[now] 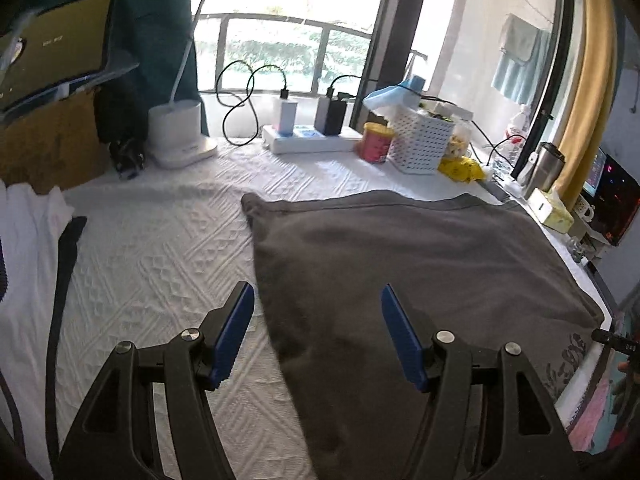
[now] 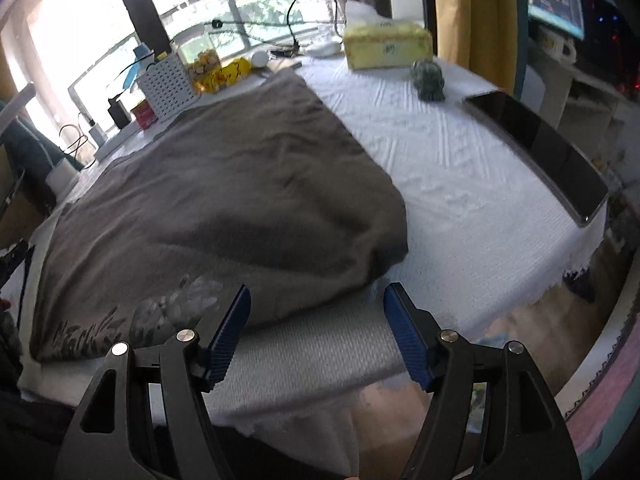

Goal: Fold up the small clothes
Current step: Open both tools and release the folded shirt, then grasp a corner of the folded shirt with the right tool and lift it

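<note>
Left claw (image 1: pixel 318 334): jaws apart, nothing clamped. Blue pads (image 1: pixel 234 336) hang over the near left edge of the grey T-shirt (image 1: pixel 420 264), one pad above the white textured cloth (image 1: pixel 160 256), the other above the grey fabric. Cannot tell whether the pads touch the fabric.

Right claw (image 2: pixel 316 334): jaws spread wide, empty. It sits just off the near right corner of the T-shirt, over the cloth at the surface's front edge (this view is motion-blurred). Left pad is near the hem, right pad is over bare cloth.

T-shirt lies spread flat in the middle of the surface, mostly smooth, a few shallow creases. Pale print (image 2: pixel 120 324) shows near its front edge in the right wrist view.

Further out, left wrist view: white garment with dark trim (image 1: pixel 32 272) at far left, white desk lamp base (image 1: pixel 180 132) at the back, power strip (image 1: pixel 312 140) with chargers plugged in, red can (image 1: pixel 376 142), white perforated basket (image 1: pixel 420 140), yellow packet (image 1: pixel 460 168), steel tumbler (image 1: pixel 546 168), tissue box (image 1: pixel 554 212) off the shirt's far right corner.

Right wrist view: dark phone (image 2: pixel 536 152) flat near the right edge of the surface, small dark green figurine (image 2: pixel 428 80) between it and the tissue box. Window (image 1: pixel 288 52) behind everything, yellow curtain (image 1: pixel 592 80) at right.
</note>
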A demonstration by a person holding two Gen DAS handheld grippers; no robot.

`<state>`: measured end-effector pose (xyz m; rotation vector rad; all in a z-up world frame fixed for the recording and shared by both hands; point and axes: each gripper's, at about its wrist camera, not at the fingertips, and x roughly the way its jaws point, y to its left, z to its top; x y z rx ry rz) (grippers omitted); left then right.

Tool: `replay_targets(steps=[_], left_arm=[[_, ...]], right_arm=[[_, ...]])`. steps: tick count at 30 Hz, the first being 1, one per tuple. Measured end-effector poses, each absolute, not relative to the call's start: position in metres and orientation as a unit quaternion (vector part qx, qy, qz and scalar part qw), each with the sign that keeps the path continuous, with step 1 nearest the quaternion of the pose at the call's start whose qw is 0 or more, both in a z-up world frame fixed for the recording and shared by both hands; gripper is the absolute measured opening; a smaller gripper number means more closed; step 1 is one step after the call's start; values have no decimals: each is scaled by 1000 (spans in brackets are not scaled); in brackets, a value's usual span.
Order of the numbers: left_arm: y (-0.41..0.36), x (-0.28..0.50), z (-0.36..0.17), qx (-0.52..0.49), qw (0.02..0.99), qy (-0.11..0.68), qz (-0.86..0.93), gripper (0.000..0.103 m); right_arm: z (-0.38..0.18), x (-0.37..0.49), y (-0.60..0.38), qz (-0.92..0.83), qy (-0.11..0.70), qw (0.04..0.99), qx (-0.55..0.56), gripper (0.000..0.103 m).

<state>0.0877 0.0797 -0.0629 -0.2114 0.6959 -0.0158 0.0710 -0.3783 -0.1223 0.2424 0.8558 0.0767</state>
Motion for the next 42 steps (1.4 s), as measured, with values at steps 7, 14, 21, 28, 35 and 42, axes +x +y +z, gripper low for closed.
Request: replay_targets(steps=[7,14,21,28,35,42], left_arm=[[82,97,-66,-113,928,355,-14,66],[80,108,-66,-116,922,370,-13,66],[82,117,-68,-118,916,384,-3,66],[78,124,-66,-110,913,394,-2,66],[76,131,-64,-101,912,398,1,66],[76,135,-65,-104,909,403,5,66]], right_arm=[[-123,94,-374,36,385,911,145,73],[-122,128,-372,51,369,911,175,73],[-120,163,-367,59,374,911,164,73],[-118,187,-360,77,378,911,150,72],[-118,209,-342,94,376,914,119,72],[-120,221,-337,117,380,911,109,40]])
